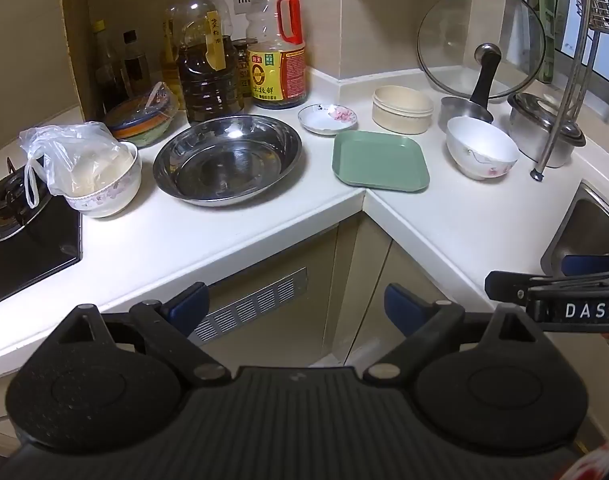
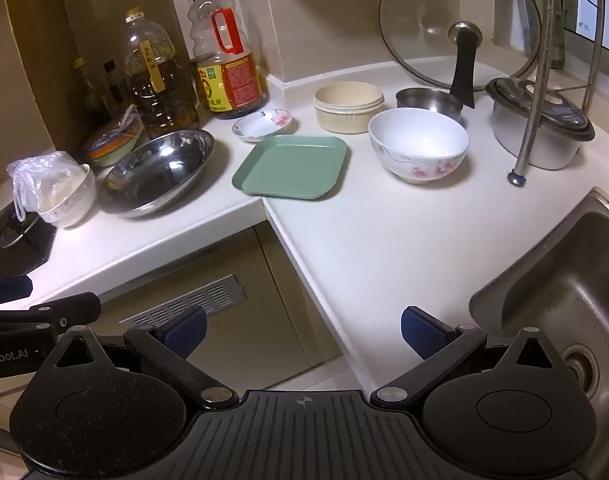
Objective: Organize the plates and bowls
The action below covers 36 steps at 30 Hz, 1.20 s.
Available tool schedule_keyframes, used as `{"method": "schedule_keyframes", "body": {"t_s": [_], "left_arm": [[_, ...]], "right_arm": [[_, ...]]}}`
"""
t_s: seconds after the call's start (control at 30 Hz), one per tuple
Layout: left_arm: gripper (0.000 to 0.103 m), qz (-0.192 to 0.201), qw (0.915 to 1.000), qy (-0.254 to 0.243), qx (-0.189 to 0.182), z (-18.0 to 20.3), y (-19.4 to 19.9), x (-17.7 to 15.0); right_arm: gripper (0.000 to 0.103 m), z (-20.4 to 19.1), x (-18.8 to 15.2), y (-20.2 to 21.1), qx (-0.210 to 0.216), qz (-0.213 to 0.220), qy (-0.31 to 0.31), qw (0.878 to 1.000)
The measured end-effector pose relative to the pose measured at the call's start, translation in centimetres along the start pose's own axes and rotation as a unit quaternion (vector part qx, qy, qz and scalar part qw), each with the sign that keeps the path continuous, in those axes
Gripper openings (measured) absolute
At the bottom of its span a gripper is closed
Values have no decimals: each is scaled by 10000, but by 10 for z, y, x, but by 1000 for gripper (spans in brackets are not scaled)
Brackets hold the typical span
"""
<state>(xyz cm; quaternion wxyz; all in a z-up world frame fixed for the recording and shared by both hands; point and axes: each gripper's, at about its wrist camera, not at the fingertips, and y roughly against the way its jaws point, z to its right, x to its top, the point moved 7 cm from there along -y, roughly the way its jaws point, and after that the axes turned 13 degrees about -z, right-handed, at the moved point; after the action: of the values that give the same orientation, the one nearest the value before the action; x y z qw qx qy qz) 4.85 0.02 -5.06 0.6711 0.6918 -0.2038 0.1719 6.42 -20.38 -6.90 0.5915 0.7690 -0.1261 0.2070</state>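
On the white corner counter lie a steel basin (image 1: 227, 158) (image 2: 157, 172), a green square plate (image 1: 380, 161) (image 2: 291, 167), a small flowered saucer (image 1: 327, 119) (image 2: 261, 124), a beige round bowl (image 1: 402, 109) (image 2: 348, 107) and a white flowered bowl (image 1: 481, 147) (image 2: 418, 144). My left gripper (image 1: 296, 309) hangs open in front of the counter edge, below the basin and plate, holding nothing. My right gripper (image 2: 303, 331) is also open and empty, over the counter edge near the sink. Each gripper shows at the side of the other's view.
Oil and sauce bottles (image 1: 278, 40) stand at the back left. A bowl with a plastic bag (image 1: 100, 176) sits by the gas hob (image 1: 20, 232). A glass lid (image 1: 480, 40), a small steel pot (image 2: 428, 102), a lidded steel pot (image 2: 538, 124), a rack leg (image 2: 518, 178) and the sink (image 2: 564, 300) are at right.
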Motion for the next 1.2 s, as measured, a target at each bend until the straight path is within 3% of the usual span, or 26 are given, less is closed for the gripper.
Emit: {"method": "schedule_keyframes", "body": {"t_s": [1.2], "left_arm": [[93,25,10000,36,-37,3,3,2]], "right_arm": [[103,5,7,-1,-89,-23,10,10000]]}}
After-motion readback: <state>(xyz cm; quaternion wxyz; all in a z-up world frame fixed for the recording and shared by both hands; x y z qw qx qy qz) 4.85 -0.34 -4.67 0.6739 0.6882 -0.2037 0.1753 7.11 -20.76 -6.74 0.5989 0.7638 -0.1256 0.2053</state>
